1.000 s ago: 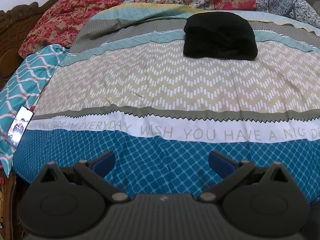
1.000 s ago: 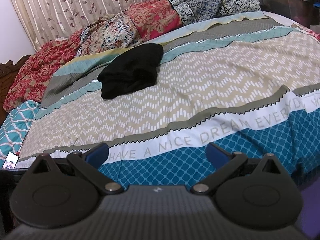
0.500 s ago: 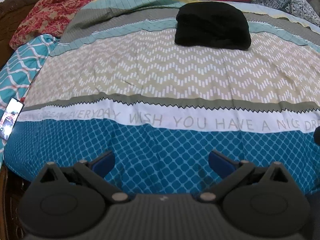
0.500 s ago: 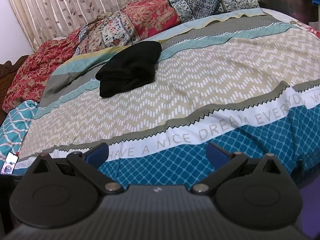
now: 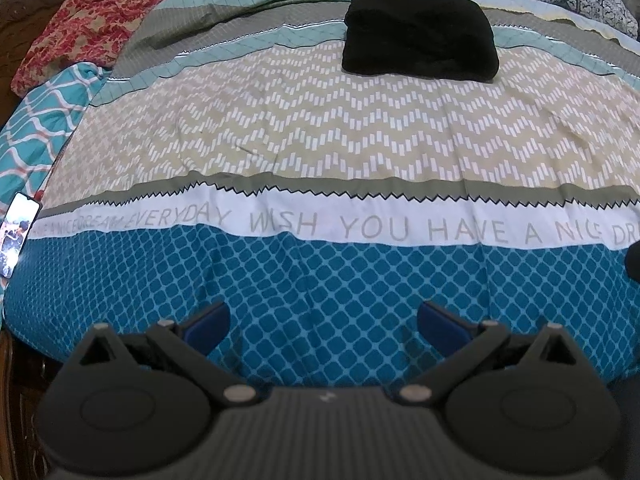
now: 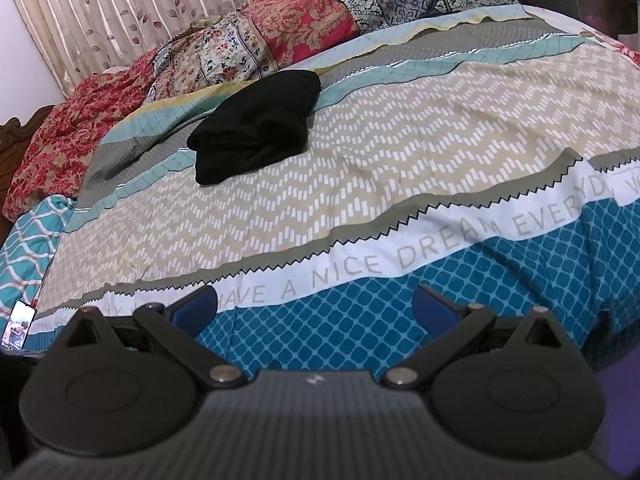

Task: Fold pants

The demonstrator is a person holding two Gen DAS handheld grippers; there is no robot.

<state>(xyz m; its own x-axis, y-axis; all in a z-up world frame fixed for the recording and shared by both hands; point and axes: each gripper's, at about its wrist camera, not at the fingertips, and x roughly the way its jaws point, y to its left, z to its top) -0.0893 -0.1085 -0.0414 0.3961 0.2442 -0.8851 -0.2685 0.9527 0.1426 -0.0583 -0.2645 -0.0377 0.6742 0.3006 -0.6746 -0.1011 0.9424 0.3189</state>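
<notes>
Black pants [image 5: 420,36] lie bunched in a compact heap on the far part of the bed, on the grey and teal stripes; they also show in the right wrist view [image 6: 256,126]. My left gripper [image 5: 322,322] is open and empty, low over the bed's near blue edge, far from the pants. My right gripper [image 6: 314,306] is open and empty, also at the near edge, to the right of the left one. Its dark body edge [image 5: 633,258] shows at the right of the left wrist view.
The bed has a striped patterned cover [image 5: 320,140] with printed text. Patterned pillows and blankets [image 6: 280,36] line the far side below a curtain [image 6: 120,4]. A lit phone [image 5: 18,222] lies at the bed's left edge. A wooden headboard [image 5: 16,12] stands at left.
Both grippers have tilted and shifted slightly; the pants sit a little higher in the left view. Nothing was taken hold of and the pants have not moved.
</notes>
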